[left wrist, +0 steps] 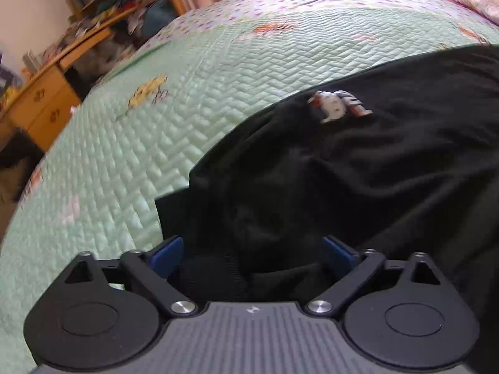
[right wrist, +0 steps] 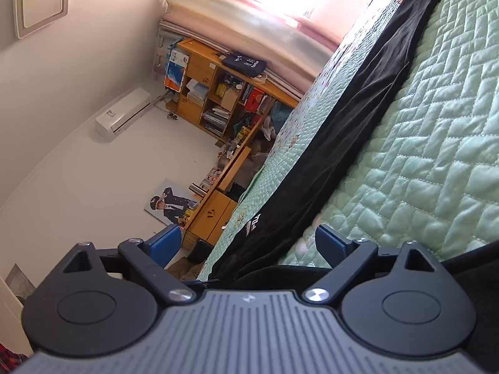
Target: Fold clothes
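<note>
Tilting downward, the left tongs (left wrist: 252,255) gape over the black garment (left wrist: 358,171); the right tongs (right wrist: 249,246) gape, rolled sideways.

Your black garment (left wrist: 358,168): matt soft cloth, creased, small printed patch. Bedspread (left wrist: 162,124) under it: quilted mint fabric, stitched zigzag ridges, slight satin sheen. Your left gripper (left wrist: 252,254): matt black plastic arms, blue pads, ribbed grey housing, shiny metal pivot screws. Your right gripper (right wrist: 249,244): same finish. Desk (right wrist: 215,215): varnished yellow wood, smooth.
</note>
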Demonstrator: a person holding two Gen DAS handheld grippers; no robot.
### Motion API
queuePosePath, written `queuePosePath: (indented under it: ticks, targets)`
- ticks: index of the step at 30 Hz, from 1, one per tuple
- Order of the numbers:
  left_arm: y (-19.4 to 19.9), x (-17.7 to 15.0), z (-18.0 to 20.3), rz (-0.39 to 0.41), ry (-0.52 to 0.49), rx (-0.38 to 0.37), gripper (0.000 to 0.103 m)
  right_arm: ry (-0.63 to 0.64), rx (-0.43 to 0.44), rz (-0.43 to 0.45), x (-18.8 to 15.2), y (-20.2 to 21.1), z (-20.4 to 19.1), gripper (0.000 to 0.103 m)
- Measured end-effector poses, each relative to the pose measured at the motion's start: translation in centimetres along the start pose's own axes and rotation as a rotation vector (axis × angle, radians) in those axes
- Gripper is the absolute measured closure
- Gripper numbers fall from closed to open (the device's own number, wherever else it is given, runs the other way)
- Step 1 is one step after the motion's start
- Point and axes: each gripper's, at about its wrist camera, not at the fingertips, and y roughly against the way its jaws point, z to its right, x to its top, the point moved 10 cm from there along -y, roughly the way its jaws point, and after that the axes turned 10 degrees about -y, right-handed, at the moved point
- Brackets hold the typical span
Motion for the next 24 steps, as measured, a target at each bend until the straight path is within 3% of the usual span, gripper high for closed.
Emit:
queuePosePath:
  ticks: [7, 9, 11, 14, 17, 20, 21, 23, 24]
  targets:
    - [-1.0, -0.4, -1.4, 0.027, 0.057, -0.028, 0.000, 0.019, -0.043, -0.004, -0.2, -0.3, 0.1, 0.013]
    - [-1.1, -0.3, -1.4, 0.032, 0.053, -0.025, 0.000, 0.076, -0.122, -0.024, -0.7, -0.9, -0.3, 0.012]
    - [-1.2, -0.3, -1.5, 0.034, 0.054, -0.028, 0.000, 0.175, -0.277, -0.057, -1.9, -2.0, -1.0, 0.011]
    - [-1.3, -0.2, -1.5, 0.037, 0.053, -0.033, 0.000, 0.351, -0.327, -0.175, -6.0, -5.7, -5.3, 0.010]
    - [-1.3, -0.2, -1.5, 0.041, 0.045, -0.031, 0.000, 0.642, -0.263, -0.339, -12.8, -10.4, -10.6, 0.011]
    - [-1.3, -0.2, -1.4, 0.043, 0.041, -0.030, 0.000, 0.880, -0.288, -0.480, -18.5, -14.4, -12.0, 0.013]
    - [-1.3, -0.2, -1.4, 0.044, 0.041, -0.031, 0.000, 0.892, -0.313, -0.510, -19.3, -14.7, -11.3, 0.015]
    - [-1.3, -0.2, -1.4, 0.049, 0.040, -0.035, 0.000, 0.900, -0.366, -0.565, -20.8, -14.9, -9.5, 0.039]
    - [-1.3, -0.2, -1.4, 0.051, 0.039, -0.037, 0.000, 0.904, -0.393, -0.592, -21.6, -15.0, -8.7, 0.039]
